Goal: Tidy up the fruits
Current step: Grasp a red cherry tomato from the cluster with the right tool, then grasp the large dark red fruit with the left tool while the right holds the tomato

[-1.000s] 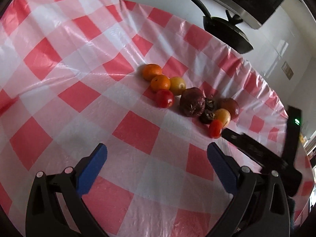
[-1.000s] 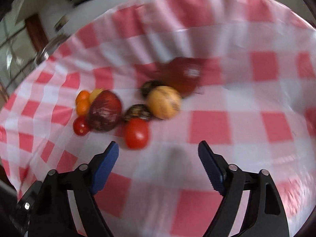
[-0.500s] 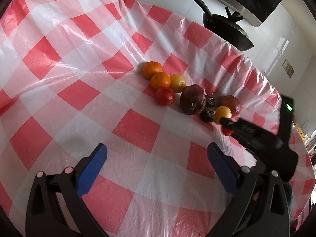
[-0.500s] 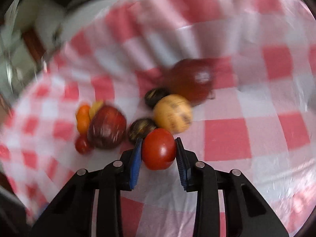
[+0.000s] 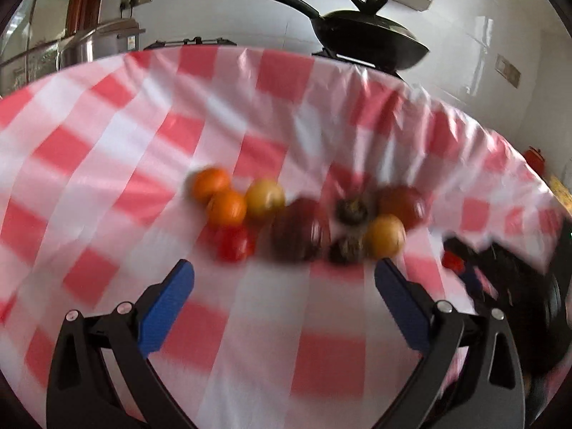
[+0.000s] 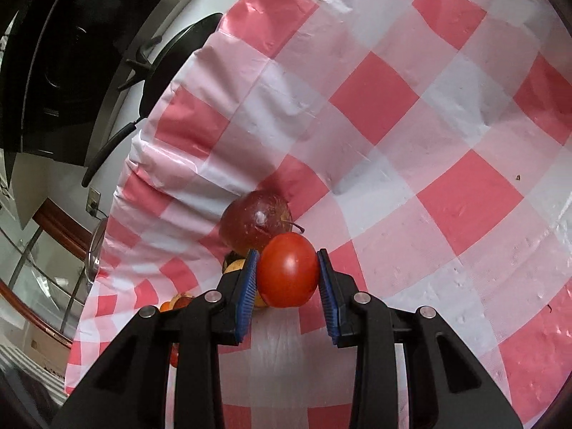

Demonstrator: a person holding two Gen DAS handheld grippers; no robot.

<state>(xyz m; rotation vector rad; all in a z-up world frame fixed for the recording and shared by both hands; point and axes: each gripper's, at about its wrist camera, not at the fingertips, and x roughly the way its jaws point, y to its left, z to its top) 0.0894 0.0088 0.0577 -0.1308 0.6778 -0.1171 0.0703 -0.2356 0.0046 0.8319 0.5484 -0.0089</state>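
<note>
Red-and-white checked plastic tablecloth [image 6: 375, 93] covering the table; its crinkled far edge hangs close behind the fruit cluster, while wide bare cloth lies to the right of the right gripper [image 6: 287, 275] in the right wrist view and in front of the left gripper [image 5: 284, 279] in the left wrist view. The right gripper's blue pads [image 6: 248, 286] pinch a smooth, glossy round red tomato [image 6: 287, 270], lifted clear of the cloth in front of a dark red apple with a thin stem [image 6: 255, 220]. The left gripper's jaws stand spread wide with nothing between them, hovering just short of the cluster. The left wrist view, blurred, alone shows the whole cluster: two orange citrus fruits [image 5: 218, 196], a yellow round fruit [image 5: 265, 198], a second small red tomato [image 5: 234, 245], a dark maroon wrinkled fruit [image 5: 298, 230], two small dark brown fruits [image 5: 352, 209] and a tan round fruit [image 5: 384, 236], all touching or just beside one another; it also shows the right gripper at the right border with the held tomato as a red speck. Beyond the table edge sits a black lidded wok with a long handle [image 5: 364, 39]. The right wrist view alone shows the grip itself in sharp detail.
</note>
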